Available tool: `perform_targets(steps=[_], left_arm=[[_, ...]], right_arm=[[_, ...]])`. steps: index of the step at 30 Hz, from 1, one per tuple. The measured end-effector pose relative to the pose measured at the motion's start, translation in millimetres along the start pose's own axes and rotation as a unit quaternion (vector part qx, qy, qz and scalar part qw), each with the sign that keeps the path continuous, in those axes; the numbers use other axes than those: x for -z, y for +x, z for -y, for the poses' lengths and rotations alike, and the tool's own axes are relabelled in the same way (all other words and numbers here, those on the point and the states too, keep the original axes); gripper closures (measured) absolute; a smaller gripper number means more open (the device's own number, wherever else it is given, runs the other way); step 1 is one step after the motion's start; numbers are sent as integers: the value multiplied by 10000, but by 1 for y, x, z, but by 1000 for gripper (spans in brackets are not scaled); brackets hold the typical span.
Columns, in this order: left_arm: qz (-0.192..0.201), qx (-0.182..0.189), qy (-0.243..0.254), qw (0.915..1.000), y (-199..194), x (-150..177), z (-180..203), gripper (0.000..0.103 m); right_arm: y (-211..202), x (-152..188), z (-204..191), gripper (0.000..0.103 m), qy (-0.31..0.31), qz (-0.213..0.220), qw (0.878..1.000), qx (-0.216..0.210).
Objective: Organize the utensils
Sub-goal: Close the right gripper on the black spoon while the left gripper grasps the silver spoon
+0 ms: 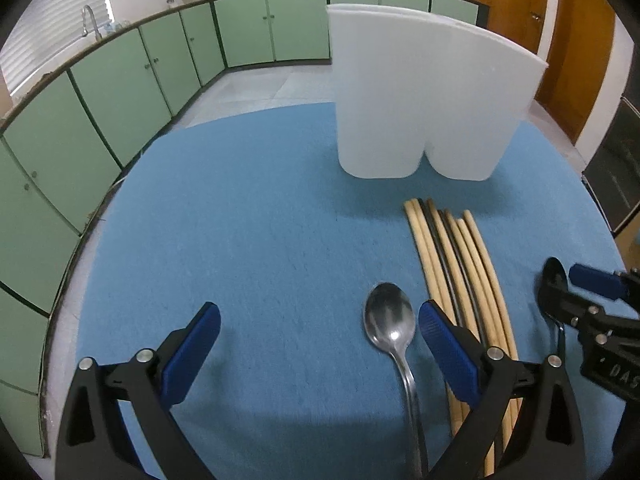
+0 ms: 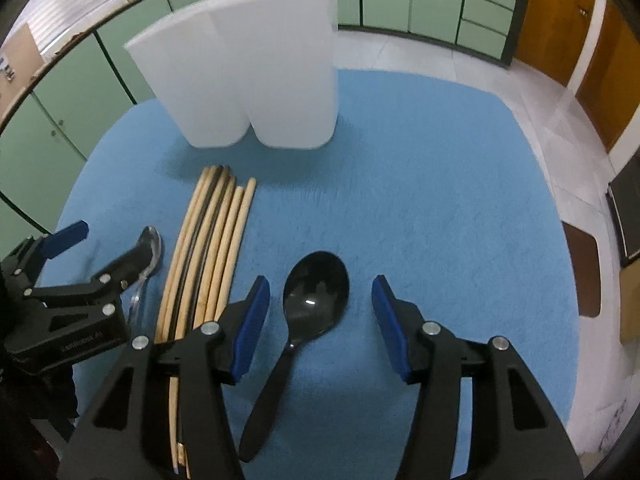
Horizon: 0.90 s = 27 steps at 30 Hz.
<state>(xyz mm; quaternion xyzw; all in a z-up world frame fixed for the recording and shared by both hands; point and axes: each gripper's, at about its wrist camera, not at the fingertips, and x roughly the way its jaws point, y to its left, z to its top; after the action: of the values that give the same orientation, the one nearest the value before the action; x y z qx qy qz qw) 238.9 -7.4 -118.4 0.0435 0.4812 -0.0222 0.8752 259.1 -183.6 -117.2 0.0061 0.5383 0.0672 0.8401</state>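
Note:
A white two-compartment holder (image 1: 424,92) stands upright at the far side of the blue mat (image 1: 260,220); it also shows in the right wrist view (image 2: 248,64). Several wooden and dark chopsticks (image 1: 460,272) lie side by side in front of it, also in the right wrist view (image 2: 208,248). A metal spoon (image 1: 390,324) lies between my left gripper's (image 1: 318,324) open jaws, close to the right finger. A black plastic spoon (image 2: 312,300) lies between my right gripper's (image 2: 320,300) open jaws. In the right wrist view the left gripper (image 2: 116,248) sits over the metal spoon (image 2: 150,248).
Green cabinets (image 1: 120,80) and a counter with a tap (image 1: 88,20) curve round the room. Wooden doors (image 1: 560,40) stand at the far right. A tiled floor (image 2: 560,120) lies beyond the mat's right edge.

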Motion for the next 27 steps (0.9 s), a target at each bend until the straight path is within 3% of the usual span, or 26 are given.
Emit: perform_targets(steps=[6,8,11,18,27], left_arm=[[-18,18,-14,10000,2,2,-6,6],[-4,82,-48,10000,1,2,-10,6],[-7,100,-36,9999,-1,3,-13,6],[-20,160,58,9999,0,4,-18,6],[-141,-38,167,9998,7,0,7,6]], right_arm=[[14,-3,-10,63,-65,29,9995,296],[17,-4,-14,68,-275,86,9990,338],[19,-5,-10,69,-572,138,9979,288],[14,-1,-2,69,-1578,354,9865,272],[13,-5,13,61,-1583,340,9868,67]])
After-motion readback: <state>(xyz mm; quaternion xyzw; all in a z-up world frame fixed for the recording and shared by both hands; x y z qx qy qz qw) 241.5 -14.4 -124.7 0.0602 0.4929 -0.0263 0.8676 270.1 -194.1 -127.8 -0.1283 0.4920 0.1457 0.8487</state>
